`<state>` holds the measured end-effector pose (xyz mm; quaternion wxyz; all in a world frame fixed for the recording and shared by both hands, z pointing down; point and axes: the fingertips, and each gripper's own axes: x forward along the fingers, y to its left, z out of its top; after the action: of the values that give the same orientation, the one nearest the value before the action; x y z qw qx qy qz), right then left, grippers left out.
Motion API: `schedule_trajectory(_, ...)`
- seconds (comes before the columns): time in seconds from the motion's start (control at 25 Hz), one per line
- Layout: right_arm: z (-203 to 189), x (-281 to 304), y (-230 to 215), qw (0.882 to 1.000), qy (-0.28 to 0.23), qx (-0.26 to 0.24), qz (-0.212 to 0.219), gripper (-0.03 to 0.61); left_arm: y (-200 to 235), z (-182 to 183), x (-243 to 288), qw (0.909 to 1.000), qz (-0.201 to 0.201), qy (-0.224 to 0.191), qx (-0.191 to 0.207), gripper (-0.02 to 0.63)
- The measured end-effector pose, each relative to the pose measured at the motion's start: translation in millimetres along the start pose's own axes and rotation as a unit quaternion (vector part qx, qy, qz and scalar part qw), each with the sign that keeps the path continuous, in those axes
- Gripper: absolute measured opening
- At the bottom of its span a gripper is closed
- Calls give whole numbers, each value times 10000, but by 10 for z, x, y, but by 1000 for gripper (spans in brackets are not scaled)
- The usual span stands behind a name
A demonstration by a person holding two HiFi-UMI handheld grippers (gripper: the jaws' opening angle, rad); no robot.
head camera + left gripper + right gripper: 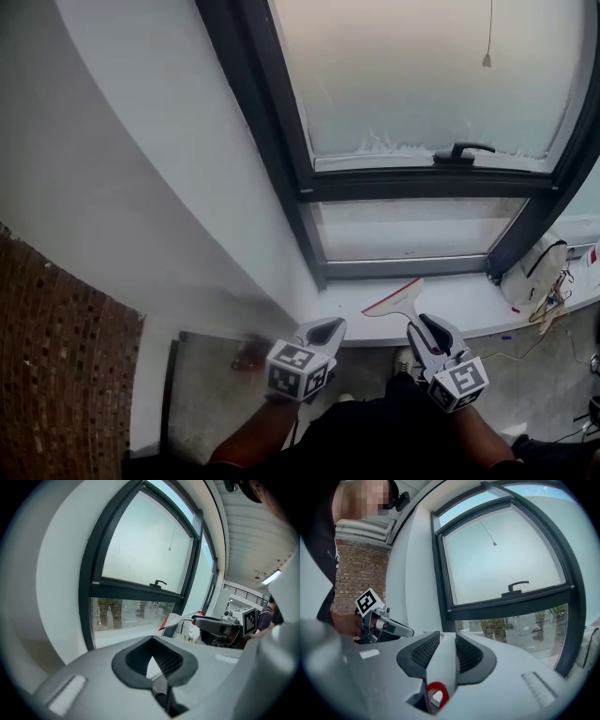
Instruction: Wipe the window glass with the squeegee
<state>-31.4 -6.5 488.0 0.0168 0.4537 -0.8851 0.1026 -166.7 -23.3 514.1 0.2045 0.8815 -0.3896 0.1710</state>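
The person stands in front of a window with a dark frame (281, 141). The right gripper (422, 323) holds the squeegee (394, 298). In the right gripper view its fingers (424, 654) are pinching the white handle of the squeegee (445, 667), which passes straight between the two dark pads, and a red ring on the handle shows close to the camera. In the head view the wide blade, with a red strip along one edge, is above the white window sill (469, 302), just below the lower pane (412, 230). It is apart from the glass. I cannot tell if it rests on the sill.

The left gripper (330, 326) is beside the right one, near it and lower than the sill. In the left gripper view its fingers (136, 657) are pressed together at the tips and nothing is between them. The blade (171, 619) shows in that view to the right.

The upper pane (422, 75) looks milky, and a black window handle (461, 150) sits on its bottom frame. A thin pull cord (488, 37) hangs in front of it. Through the lower pane trees are visible. A brick wall (56, 366) is at the far left, and a white bag (536, 270) lies on the right end of the sill.
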Motion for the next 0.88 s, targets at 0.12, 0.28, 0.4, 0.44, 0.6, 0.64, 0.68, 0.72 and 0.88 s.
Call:
schedule_trajectory(0.12,93,192,-218,9997,-46,-68,238,133,53,155,193,9999,169,-39,1,0)
schedule_trajectory(0.28,354,446,-567,9979,-250,-177,570,133,121,483,510,9991,386,-177,1,0)
schedule_trajectory(0.4,385,572,-902,9958,-261,-359,805,133,117,778,766,9980,531,-351,-57,0)
schedule_trajectory(0.44,424,609,-992,9950,-272,-392,876,133,118,848,851,9975,582,-382,-73,0)
schedule_trajectory(0.6,500,710,-1289,9925,-275,-432,1112,133,122,988,1136,9962,786,-357,-145,0)
schedule_trajectory(0.64,502,723,-1357,9915,-269,-487,1175,133,131,999,1199,9958,842,-328,-166,0)
schedule_trajectory(0.68,527,739,-1415,9906,-290,-534,1229,132,146,1009,1263,9954,894,-299,-185,0)
schedule_trajectory(0.72,580,762,-1459,9898,-339,-549,1267,133,163,1026,1323,9950,935,-275,-204,0)
schedule_trajectory(0.88,881,911,-1480,9848,-563,-852,1408,133,263,1129,1441,9948,995,-181,-145,0)
